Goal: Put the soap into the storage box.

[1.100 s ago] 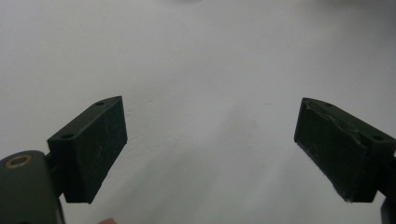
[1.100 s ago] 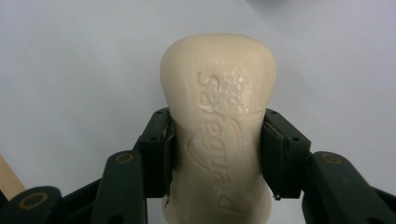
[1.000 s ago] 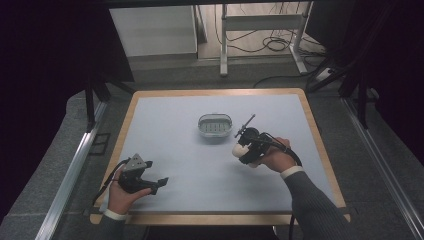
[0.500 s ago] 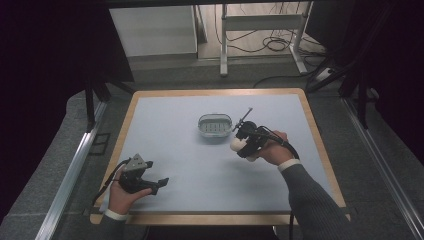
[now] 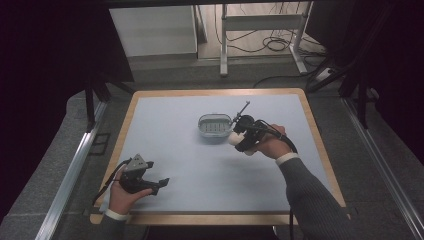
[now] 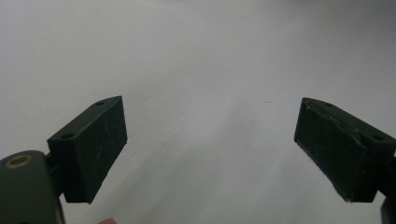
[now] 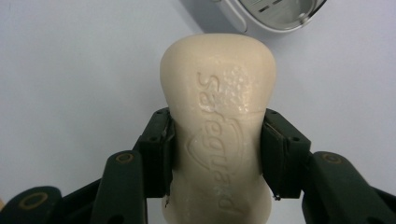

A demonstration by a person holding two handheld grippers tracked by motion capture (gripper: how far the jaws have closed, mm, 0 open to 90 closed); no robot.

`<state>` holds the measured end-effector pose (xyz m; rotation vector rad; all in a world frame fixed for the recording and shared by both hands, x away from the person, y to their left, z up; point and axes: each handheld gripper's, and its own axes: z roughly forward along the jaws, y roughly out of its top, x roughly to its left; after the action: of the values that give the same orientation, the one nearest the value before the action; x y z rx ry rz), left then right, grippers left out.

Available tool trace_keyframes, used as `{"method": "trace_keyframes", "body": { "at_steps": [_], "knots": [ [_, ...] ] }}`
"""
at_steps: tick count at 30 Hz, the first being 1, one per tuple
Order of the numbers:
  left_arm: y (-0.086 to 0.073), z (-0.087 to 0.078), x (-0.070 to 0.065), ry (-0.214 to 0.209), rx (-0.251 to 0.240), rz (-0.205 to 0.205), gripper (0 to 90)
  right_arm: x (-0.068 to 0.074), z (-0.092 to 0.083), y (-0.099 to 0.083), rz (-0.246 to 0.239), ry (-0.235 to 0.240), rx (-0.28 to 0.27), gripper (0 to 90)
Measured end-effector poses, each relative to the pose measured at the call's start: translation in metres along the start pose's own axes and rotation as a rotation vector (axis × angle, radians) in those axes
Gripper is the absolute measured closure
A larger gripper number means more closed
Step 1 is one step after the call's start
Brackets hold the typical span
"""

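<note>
A cream soap bar is seen clamped between the pads of the right gripper, just beside the soap dish on the table. The embossed "Safeguard" is readable in the right gripper view, not from above. The left gripper is held with jaws apart, nothing between them

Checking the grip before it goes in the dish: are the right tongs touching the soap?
Touching. The right gripper view shows both pads of the right tongs pressed against the sides of the soap.

Dark room, grey floor, cables behind.
</note>
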<state>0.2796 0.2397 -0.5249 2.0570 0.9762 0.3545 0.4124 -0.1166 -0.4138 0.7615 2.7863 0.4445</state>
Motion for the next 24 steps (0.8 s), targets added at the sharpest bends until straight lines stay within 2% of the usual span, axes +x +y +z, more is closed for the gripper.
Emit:
{"method": "trace_keyframes", "body": {
  "at_steps": [24],
  "knots": [
    [0.0, 0.001, -0.001, -0.006, 0.0, -0.001, 10.0, -0.013, -0.008, 0.025, -0.021, -0.018, -0.028, 49.7]
  ]
}}
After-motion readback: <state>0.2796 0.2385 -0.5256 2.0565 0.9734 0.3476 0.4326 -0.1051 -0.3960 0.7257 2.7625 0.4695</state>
